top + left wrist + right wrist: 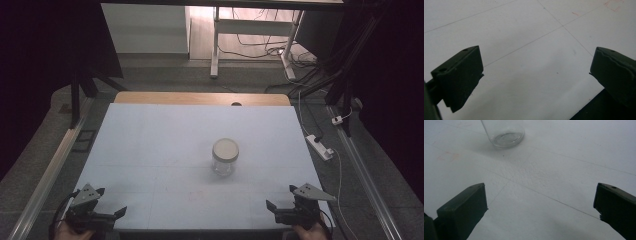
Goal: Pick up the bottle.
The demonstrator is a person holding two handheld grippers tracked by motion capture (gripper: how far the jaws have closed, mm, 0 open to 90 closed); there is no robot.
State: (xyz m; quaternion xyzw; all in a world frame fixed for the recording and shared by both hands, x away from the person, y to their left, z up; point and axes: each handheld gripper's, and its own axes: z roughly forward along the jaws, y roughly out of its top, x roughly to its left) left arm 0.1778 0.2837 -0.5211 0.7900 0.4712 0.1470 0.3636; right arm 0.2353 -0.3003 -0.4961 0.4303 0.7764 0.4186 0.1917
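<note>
Hand-held grippers (pixel 111 202) (pixel 281 197) low, jaws apart

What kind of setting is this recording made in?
Probably a lab or workshop recording station: a white-covered table inside dark framing, cables and a power strip on the floor, one lidded glass jar.

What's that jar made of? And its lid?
The jar looks like clear glass, though clear plastic is possible: you can see the white table through its wall, and in the right gripper view its thick, shiny base catches the light. The lid is a dull, pale beige and not see-through. It is probably plastic or painted metal; I can't tell which.
</note>
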